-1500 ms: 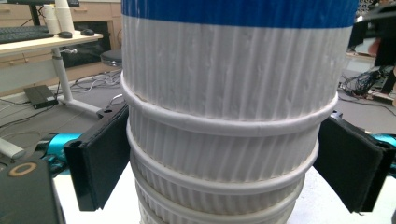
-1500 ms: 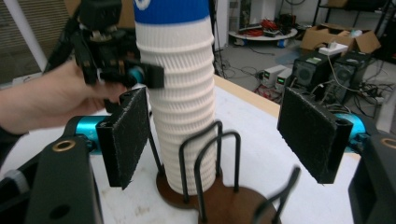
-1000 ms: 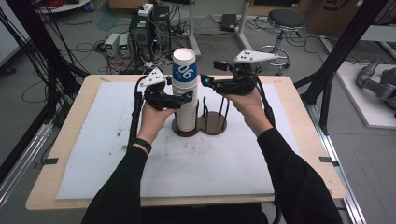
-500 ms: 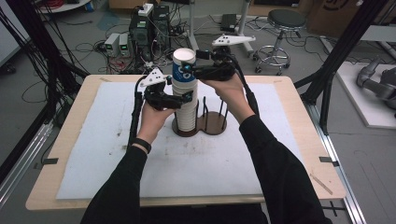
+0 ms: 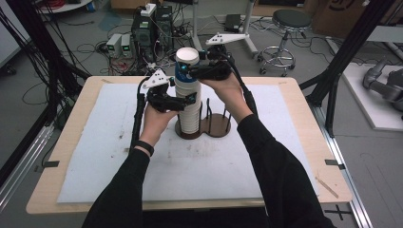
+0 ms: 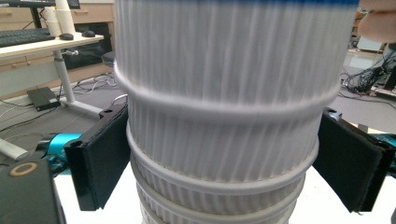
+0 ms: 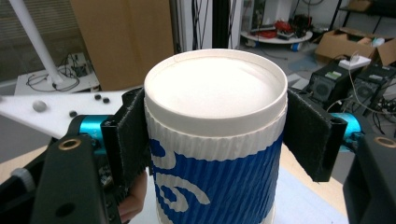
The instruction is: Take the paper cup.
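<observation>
— How is the right gripper [image 7: 215, 135] set?

— Its jaws are pressed against both sides of the top cup [image 7: 215, 154], the blue-printed one, just under the closed white end. In the high view that cup is seen capping the stack of cups [image 5: 188, 107].

— And the left gripper [image 6: 219, 172]?

— Its black pads [image 6: 100, 163] are placed either side of the ribbed white stack lower down; contact on the right pad cannot be told for certain. The stack is stood on a dark wooden stand [image 5: 216, 126] on the white mat [image 5: 95, 156].

— What could go wrong?

— If the lower grip is loose, several nested cups may be dragged up together. If the top cup is squeezed too hard, its wall may be crushed. A tilted pull could tip the stack against the stand's thin posts.
</observation>
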### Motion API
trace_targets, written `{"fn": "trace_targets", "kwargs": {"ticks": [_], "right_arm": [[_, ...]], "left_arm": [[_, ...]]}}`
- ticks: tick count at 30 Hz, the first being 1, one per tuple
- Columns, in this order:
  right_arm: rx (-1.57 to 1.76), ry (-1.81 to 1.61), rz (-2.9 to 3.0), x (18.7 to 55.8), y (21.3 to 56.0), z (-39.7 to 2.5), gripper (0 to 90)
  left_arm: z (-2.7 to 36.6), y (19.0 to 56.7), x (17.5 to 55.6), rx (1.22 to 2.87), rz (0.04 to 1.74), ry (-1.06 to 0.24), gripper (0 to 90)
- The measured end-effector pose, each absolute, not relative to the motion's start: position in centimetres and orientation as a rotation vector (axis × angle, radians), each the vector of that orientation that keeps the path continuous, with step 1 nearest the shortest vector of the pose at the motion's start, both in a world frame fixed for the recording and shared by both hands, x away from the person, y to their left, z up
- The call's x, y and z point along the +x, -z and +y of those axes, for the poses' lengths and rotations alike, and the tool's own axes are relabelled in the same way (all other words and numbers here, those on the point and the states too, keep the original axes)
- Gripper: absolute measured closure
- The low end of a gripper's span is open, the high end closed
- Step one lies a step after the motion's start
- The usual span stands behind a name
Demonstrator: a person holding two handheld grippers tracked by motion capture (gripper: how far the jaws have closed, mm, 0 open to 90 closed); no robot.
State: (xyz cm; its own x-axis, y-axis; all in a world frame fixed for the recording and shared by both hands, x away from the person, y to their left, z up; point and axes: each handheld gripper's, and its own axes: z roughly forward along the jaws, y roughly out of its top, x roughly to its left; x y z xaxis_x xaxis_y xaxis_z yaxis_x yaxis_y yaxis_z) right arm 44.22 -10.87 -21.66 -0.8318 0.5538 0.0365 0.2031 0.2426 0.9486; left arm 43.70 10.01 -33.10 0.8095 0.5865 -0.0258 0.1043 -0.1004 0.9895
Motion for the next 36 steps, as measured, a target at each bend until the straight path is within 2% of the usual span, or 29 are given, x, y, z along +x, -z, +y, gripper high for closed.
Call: {"fn": "trace_targets", "kwargs": {"ticks": [16,36], "right_arm": [[0.584,-1.75,2.058,42.3,17.4,-11.8,28.5],[0.564,-1.78,1.994,40.1,16.1,-16.6,28.6]], "left_arm": [[9.9,33.1,43.7,1.644,0.553,-0.446,11.5],[9.6,32.5,43.7,1.69,0.548,-0.464,11.7]]}}
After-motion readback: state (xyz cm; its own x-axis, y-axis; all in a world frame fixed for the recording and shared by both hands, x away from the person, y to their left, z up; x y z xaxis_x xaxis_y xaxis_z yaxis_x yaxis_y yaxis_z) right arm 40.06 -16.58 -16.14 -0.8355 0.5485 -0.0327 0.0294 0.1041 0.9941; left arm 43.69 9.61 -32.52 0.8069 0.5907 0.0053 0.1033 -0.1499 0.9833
